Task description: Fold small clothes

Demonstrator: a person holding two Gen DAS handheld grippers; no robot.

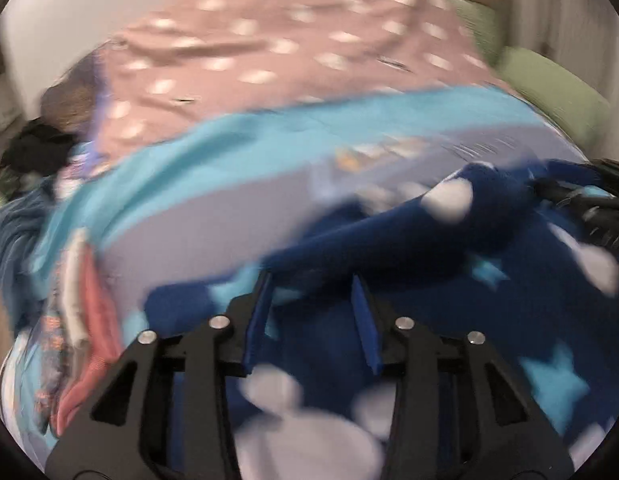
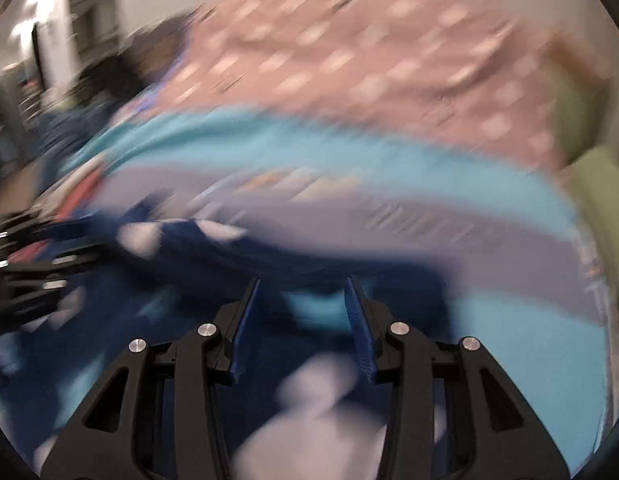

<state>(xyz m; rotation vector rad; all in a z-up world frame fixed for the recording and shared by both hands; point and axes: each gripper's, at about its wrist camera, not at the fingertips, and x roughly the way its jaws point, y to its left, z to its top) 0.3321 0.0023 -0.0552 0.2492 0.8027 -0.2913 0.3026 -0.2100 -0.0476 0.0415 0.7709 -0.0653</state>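
Below, navy star-print garment (image 1: 389, 232), fold ridge crosswise, blurred

Soft matt navy star-printed cloth garment (image 1: 389, 220) at six o'clock — matt pink spotted fabric bedcover (image 1: 269, 40) at twelve — black plastic left gripper (image 1: 313, 292).

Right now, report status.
Left gripper and right gripper open, nothing clamped. Navy star garment lies below both. Frames blurred; no obstruction seen.

Garment (image 1: 409, 240) print, maybe stars, blurred.
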